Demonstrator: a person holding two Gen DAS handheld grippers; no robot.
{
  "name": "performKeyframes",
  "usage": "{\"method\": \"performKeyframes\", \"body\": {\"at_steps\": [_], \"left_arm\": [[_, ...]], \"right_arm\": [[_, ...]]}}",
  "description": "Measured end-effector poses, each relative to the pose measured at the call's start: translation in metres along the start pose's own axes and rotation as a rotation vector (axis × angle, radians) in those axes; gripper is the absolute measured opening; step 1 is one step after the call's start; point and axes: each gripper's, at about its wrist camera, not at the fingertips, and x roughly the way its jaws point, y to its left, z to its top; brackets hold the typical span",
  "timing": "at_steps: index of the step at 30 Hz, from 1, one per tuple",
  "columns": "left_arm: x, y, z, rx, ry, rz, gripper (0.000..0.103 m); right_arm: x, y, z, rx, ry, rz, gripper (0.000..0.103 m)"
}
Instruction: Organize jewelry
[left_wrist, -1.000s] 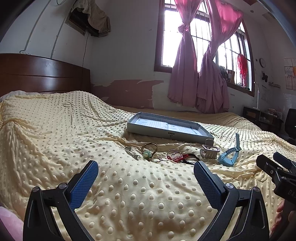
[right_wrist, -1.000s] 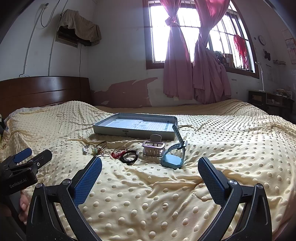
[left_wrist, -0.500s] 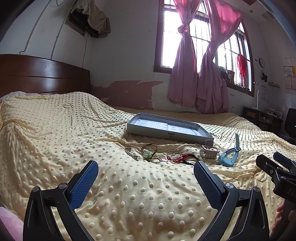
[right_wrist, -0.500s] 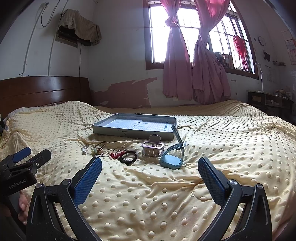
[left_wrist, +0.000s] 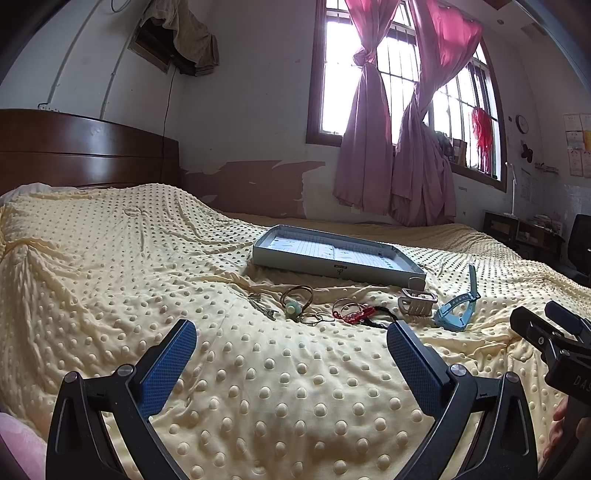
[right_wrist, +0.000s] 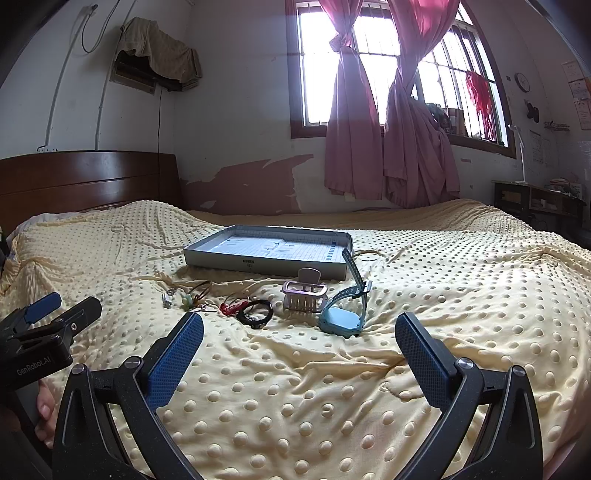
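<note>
Both tongs are spread wide and hold nothing. From the left wrist view, the left tongs (left_wrist: 291, 343) hover low over the dimpled yellow bedspread (left_wrist: 110, 266), their blue-padded fingers (left_wrist: 168, 363) pointing at a row of jewelry near the shallow grey rectangular tray (left_wrist: 338, 254). That row runs from a small metal clasp piece (left_wrist: 263, 307) past a brown cord loop with a pale green pendant (left_wrist: 293, 302), thin gold rings (left_wrist: 317, 317), a red string bracelet (left_wrist: 351, 313) and a metallic pink claw hair clip (left_wrist: 416, 301) to a light blue plastic watch (left_wrist: 456, 306).

From the right wrist view, the right tongs (right_wrist: 299, 341) face the same row, with a black beaded bracelet (right_wrist: 255, 313) and the watch nearest. All pieces look light. Cords and rings are probably limp and thin, likely sinking into soft fabric, so pinching across a loop seems best. Watch and clip look stiffer; the watch case or clip body offers firmer purchase.
</note>
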Motion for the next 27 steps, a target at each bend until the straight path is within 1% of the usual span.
{"method": "performKeyframes", "body": {"at_steps": [8,27], "left_arm": [[-0.0006,-0.0007,0.0002,0.003,-0.001,-0.003,0.103],[-0.0008,-0.0010,-0.0004,-0.001,0.001,-0.002,0.103]], "right_arm": [[-0.0001,-0.0059,-0.0006,0.006,0.000,-0.003,0.102],[-0.0001,-0.0049,0.0000,0.003,0.002,-0.003,0.102]]}}
